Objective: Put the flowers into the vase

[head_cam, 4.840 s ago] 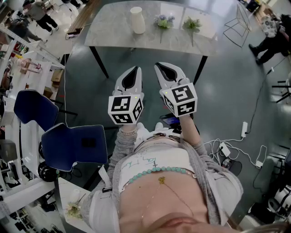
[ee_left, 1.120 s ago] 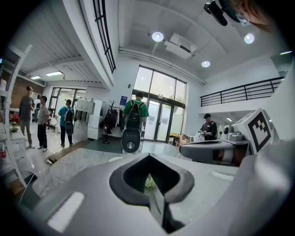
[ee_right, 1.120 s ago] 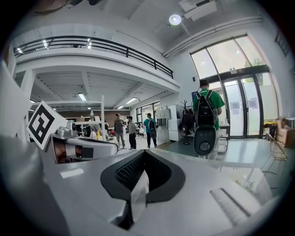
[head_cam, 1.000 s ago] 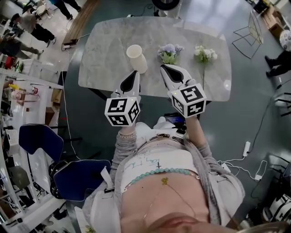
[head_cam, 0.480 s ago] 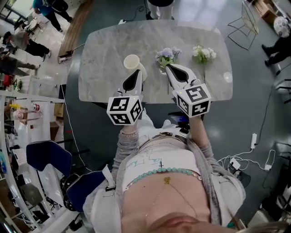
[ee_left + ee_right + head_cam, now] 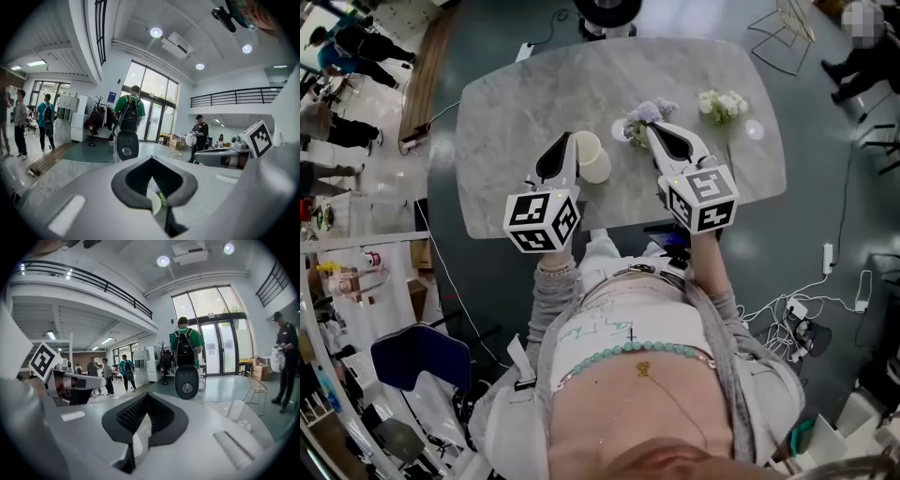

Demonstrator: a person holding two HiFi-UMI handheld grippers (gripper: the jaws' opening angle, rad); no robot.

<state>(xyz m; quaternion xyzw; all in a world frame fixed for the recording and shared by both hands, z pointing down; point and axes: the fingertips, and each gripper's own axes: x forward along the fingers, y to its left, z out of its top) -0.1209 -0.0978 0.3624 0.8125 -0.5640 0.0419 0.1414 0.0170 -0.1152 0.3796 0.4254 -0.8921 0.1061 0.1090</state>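
In the head view a cream vase [image 6: 593, 159] stands upright on the marble table [image 6: 506, 112]. A purple-flowered bunch [image 6: 648, 113] lies to its right, and a white-flowered bunch [image 6: 722, 102] lies further right. My left gripper [image 6: 564, 139] is shut and empty, its tip just left of the vase. The right gripper [image 6: 655, 129] is also shut and empty, with its tip at the near side of the purple bunch. In the left gripper view the jaws [image 6: 151, 159] meet at the tips, and the same holds in the right gripper view [image 6: 146, 395].
A blue chair [image 6: 420, 362] stands on the floor at the lower left. Cables and a power strip [image 6: 792, 314] lie at the right. People [image 6: 342, 47] stand at the far left, and a wire stool [image 6: 783, 28] stands beyond the table's right end.
The table has come closer beneath me. Both grippers have moved from short of its near edge to over it, left beside the vase, right at the purple bunch.
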